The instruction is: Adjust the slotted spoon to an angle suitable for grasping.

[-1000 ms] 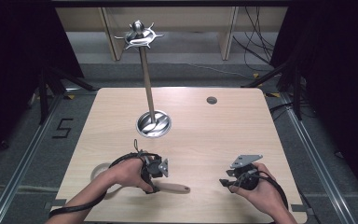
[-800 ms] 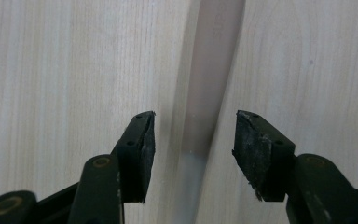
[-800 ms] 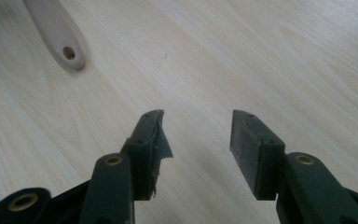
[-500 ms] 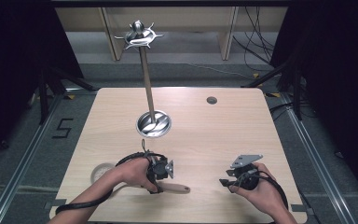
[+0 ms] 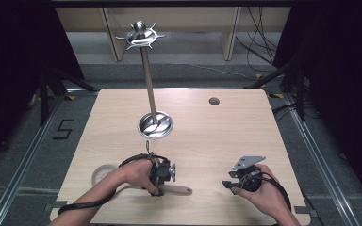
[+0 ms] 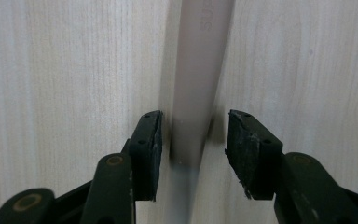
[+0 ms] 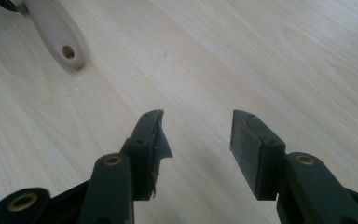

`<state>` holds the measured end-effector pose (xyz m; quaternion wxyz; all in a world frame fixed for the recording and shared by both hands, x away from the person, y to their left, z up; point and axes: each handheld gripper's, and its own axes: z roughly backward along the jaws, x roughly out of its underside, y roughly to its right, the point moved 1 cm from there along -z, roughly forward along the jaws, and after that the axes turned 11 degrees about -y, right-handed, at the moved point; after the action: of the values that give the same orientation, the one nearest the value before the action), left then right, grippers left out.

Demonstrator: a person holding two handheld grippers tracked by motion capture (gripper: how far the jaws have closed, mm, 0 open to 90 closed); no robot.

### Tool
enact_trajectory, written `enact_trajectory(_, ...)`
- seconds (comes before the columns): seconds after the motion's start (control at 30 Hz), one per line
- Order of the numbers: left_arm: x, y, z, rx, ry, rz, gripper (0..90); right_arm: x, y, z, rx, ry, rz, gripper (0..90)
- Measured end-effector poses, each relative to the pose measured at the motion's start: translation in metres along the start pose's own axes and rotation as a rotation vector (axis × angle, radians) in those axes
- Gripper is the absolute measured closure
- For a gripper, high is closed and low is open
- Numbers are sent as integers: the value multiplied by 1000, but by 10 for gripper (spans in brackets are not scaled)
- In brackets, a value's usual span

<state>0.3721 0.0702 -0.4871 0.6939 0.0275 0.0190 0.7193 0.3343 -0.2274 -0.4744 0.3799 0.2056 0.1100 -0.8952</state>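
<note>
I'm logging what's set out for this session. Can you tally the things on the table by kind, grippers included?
Metal stand with hooks: 1
Beige utensil with a long handle: 1
Handheld grippers: 2, the left gripper straddling the utensil's handle, the right gripper with nothing between its jaws
Small dark round spot in the tabletop: 1
Total: 5

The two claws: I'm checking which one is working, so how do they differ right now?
The left claw straddles the pale handle, its jaws just closing, pads not yet pressing; the right claw has only bare table between open jaws. The left sits over the handle; the right rests apart. Both have black pads.
</note>
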Motion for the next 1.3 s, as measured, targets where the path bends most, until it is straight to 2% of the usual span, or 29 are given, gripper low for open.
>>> enact_trajectory(0.07,-1,1,-2,7,6,7,563,0,0,0,0,-1,0,540)
enact_trajectory(0.3,-3,1,-1,-15,-23,-17,636,0,-1,1,-13,-7,-15,539)
enact_trajectory(0.4,-6,4,-1,-62,-38,-30,695,0,-1,1,-13,-10,-12,539)
enact_trajectory(0.47,-6,6,-1,-69,-39,-33,709,0,-3,0,-18,-12,-30,538)
enact_trajectory(0.57,-6,7,-1,-79,-39,-45,716,0,-1,1,-13,-18,-11,537)
enact_trajectory(0.67,-5,7,-1,-93,-33,-48,721,0,-3,0,-18,-13,-28,537)
enact_trajectory(0.87,1,4,6,-116,8,-26,725,0,-1,0,-13,-10,-12,535)
enact_trajectory(0.97,7,4,15,-129,60,-3,725,0,0,0,-14,-11,-11,534)
enact_trajectory(1.1,17,2,30,-160,96,19,726,-1,-1,1,-5,-22,-5,531)
enact_trajectory(1.13,20,2,33,-168,109,27,726,-1,-2,1,-9,-24,-16,531)
enact_trajectory(1.3,36,1,47,-188,184,71,726,-1,-1,1,-3,-22,-2,528)
